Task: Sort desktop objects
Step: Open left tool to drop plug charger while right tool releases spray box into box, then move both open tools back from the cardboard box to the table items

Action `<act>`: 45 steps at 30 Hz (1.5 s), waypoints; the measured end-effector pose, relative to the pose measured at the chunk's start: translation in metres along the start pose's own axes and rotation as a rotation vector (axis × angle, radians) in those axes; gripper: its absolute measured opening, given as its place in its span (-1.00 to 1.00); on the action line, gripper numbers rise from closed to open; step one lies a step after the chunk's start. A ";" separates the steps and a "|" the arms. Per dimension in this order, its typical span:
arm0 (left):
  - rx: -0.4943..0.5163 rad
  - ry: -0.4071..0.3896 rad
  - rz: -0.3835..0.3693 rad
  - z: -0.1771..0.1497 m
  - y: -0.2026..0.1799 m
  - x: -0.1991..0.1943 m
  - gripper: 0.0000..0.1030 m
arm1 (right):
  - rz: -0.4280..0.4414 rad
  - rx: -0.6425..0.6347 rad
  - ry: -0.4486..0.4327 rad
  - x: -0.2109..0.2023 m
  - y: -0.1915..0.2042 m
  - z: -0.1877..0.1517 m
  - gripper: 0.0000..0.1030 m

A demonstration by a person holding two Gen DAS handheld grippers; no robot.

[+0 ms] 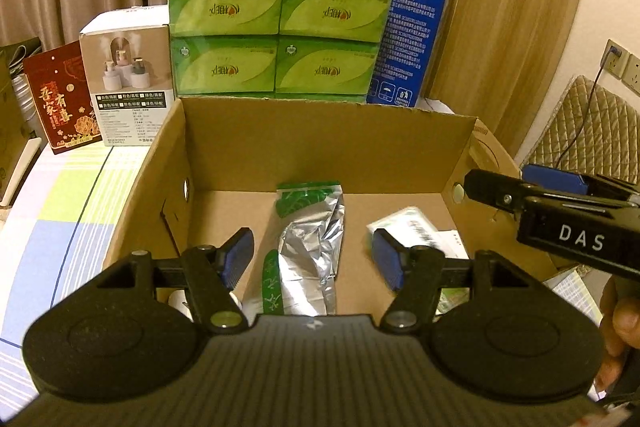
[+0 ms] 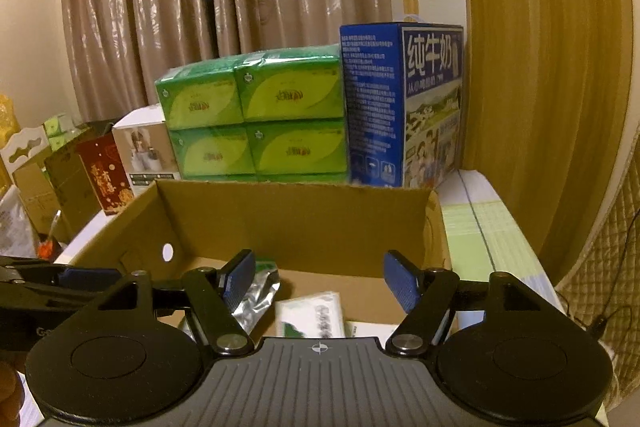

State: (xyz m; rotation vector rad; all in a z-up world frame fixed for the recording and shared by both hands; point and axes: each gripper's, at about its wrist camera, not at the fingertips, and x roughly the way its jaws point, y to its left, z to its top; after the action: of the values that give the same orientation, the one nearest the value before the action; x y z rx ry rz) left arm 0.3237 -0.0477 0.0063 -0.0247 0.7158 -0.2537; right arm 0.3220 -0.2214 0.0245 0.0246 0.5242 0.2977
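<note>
An open cardboard box [image 1: 320, 143] [image 2: 296, 219] stands on the table in front of both grippers. A silver and green foil packet [image 1: 308, 251] [image 2: 256, 299] lies on the box floor, and a white packet [image 1: 412, 227] [image 2: 312, 315] lies to its right. My left gripper [image 1: 316, 255] hangs open above the box, its blue pads either side of the foil packet and not touching it. My right gripper [image 2: 320, 279] is open too, over the box's near right side, with nothing between its fingers. In the left wrist view the right gripper [image 1: 560, 211] reaches in from the right.
Behind the box stand a stack of green tissue packs [image 1: 276, 35] [image 2: 256, 119], a blue milk carton [image 1: 412, 35] [image 2: 400, 103], a white humidifier box [image 1: 128, 83] [image 2: 144, 147] and a red bag [image 1: 64, 99]. A checked tablecloth [image 1: 72, 211] covers the table. A quilted chair [image 1: 592, 131] stands at the right.
</note>
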 end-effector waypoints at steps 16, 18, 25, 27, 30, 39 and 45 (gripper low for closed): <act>0.027 0.011 0.008 -0.002 -0.001 -0.006 0.26 | -0.009 -0.017 -0.008 -0.010 0.000 0.000 0.33; 0.035 0.012 0.011 -0.002 -0.002 -0.009 0.27 | -0.009 -0.014 -0.013 -0.014 0.000 0.001 0.33; 0.065 0.001 0.017 -0.004 -0.006 -0.025 0.32 | -0.007 -0.026 -0.018 -0.029 0.003 -0.001 0.33; 0.073 -0.004 0.019 -0.004 -0.007 -0.030 0.34 | -0.006 -0.025 -0.014 -0.034 0.002 -0.003 0.33; 0.087 -0.005 0.023 -0.006 -0.008 -0.037 0.34 | -0.007 -0.021 -0.015 -0.045 0.001 -0.008 0.33; 0.112 -0.017 -0.006 -0.023 -0.015 -0.064 0.40 | 0.022 0.011 0.002 -0.084 -0.009 -0.031 0.38; 0.146 0.008 -0.011 -0.049 -0.020 -0.082 0.46 | 0.003 0.000 0.024 -0.106 -0.017 -0.051 0.43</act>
State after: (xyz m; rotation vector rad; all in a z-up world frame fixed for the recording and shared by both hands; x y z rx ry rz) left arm 0.2278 -0.0443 0.0248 0.1117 0.7035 -0.3159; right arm 0.2142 -0.2705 0.0309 0.0218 0.5481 0.3013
